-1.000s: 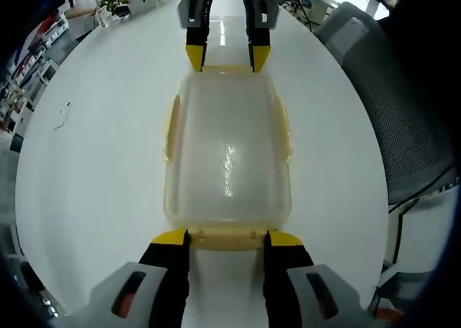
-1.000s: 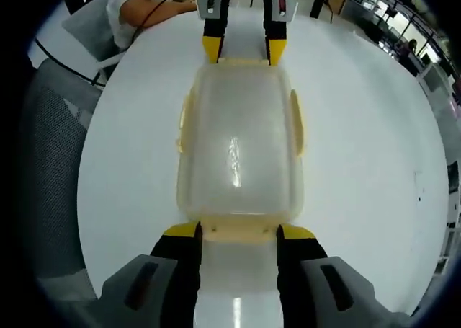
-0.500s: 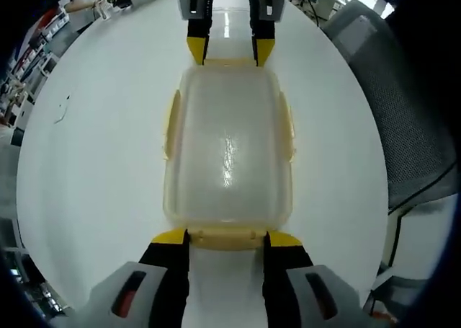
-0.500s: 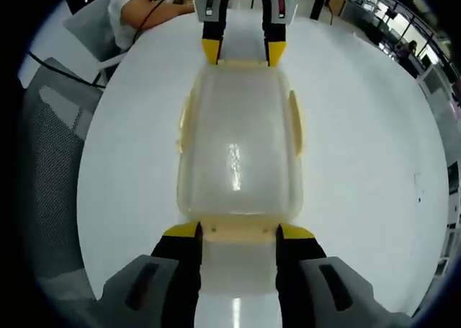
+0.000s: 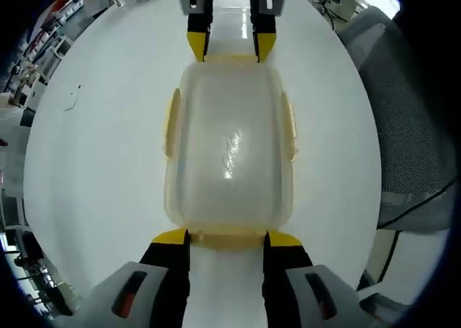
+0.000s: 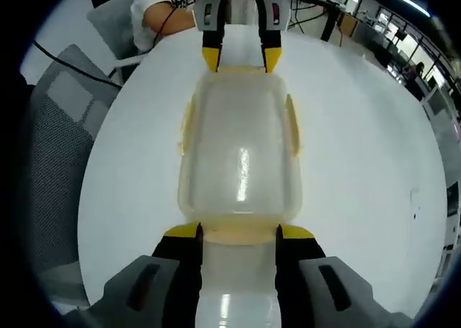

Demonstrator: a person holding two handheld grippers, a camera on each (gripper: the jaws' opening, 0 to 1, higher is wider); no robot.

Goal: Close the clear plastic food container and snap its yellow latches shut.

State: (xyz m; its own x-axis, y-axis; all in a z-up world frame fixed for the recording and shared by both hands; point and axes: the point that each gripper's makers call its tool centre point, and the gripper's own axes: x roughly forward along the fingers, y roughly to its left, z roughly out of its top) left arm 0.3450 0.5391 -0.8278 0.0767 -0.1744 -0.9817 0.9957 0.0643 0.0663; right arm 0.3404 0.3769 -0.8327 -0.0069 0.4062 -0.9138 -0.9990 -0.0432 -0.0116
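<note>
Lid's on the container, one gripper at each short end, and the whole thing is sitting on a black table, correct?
Not quite: the table is white, as the left gripper view shows. The rest holds: the lid is on the container, with the left gripper at one short end and the right gripper at the other.

Left gripper (image 5: 225, 236) and right gripper (image 6: 238, 229) face each other (jaws parted).

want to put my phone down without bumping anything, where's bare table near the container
Bare white table runs along both long sides of the container, out to the table edge. Crowded at both short ends: the left tongs at one latch, the right tongs at the other. A grey chair stands beyond one edge.
</note>
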